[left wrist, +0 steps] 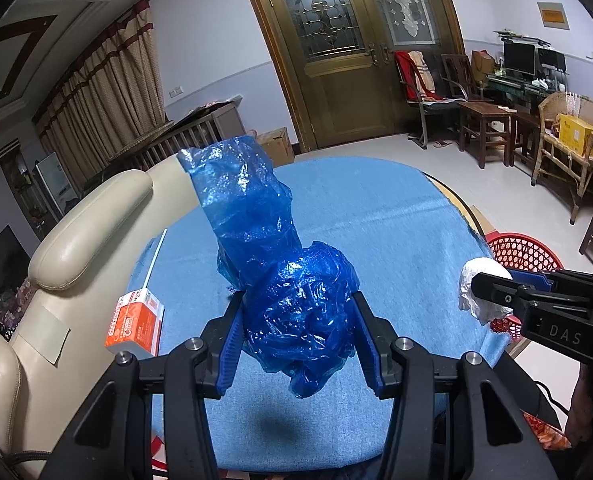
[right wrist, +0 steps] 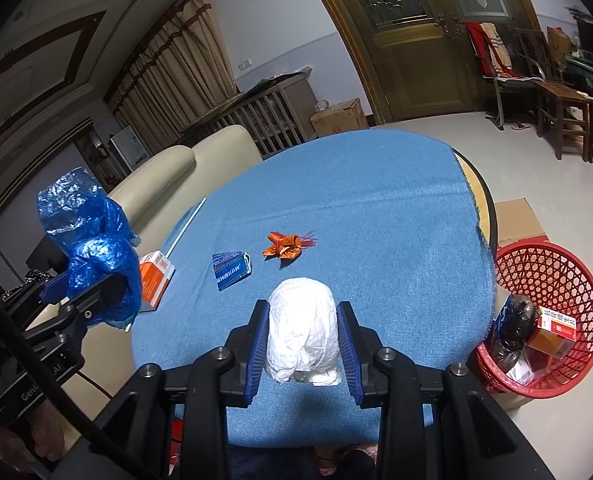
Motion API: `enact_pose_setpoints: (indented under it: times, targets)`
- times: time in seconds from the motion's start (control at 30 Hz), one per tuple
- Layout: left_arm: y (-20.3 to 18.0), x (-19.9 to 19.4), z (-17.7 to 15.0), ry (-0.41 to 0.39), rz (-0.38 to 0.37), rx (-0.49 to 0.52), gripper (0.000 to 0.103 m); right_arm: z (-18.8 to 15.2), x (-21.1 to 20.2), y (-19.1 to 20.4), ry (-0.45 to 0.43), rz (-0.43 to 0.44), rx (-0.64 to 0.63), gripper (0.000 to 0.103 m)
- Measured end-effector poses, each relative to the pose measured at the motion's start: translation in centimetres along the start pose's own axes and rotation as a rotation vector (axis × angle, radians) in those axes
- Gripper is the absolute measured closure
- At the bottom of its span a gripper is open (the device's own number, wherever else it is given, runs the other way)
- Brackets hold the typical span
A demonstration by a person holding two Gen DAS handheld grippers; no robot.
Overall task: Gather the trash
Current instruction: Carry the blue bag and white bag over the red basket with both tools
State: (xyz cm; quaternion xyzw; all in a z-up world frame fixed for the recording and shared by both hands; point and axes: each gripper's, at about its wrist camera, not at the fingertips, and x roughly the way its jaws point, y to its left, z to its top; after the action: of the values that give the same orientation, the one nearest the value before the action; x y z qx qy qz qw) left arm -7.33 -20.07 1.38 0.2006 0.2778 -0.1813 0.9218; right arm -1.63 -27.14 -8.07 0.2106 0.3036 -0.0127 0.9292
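The right gripper (right wrist: pixel 302 344) clamps a crumpled white paper wad (right wrist: pixel 302 328) between its blue fingers (right wrist: pixel 256 344) above the blue-clothed bench (right wrist: pixel 356 184). Farther off lie a blue packet (right wrist: pixel 231 270), an orange wrapper (right wrist: pixel 284 245) and an orange box (right wrist: pixel 156 276). At left the left gripper (right wrist: pixel 92 292) grips a blue plastic bag (right wrist: pixel 92 240); right of the bench stands a red basket (right wrist: pixel 552 280).

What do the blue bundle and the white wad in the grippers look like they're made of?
Blue bundle: thin glossy plastic film, judging by its crinkles, shine and translucence. White wad: likely matte tissue or paper, with soft creases and no shine.
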Motion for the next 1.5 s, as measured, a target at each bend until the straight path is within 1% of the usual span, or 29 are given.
enact_pose_setpoints:
  times: [1.5]
  targets:
    - [0.0, 2.0, 0.4, 0.049, -0.041, 0.031, 0.051, -0.4, 0.4, -1.9, 0.020, 0.002, 0.062, 0.067]
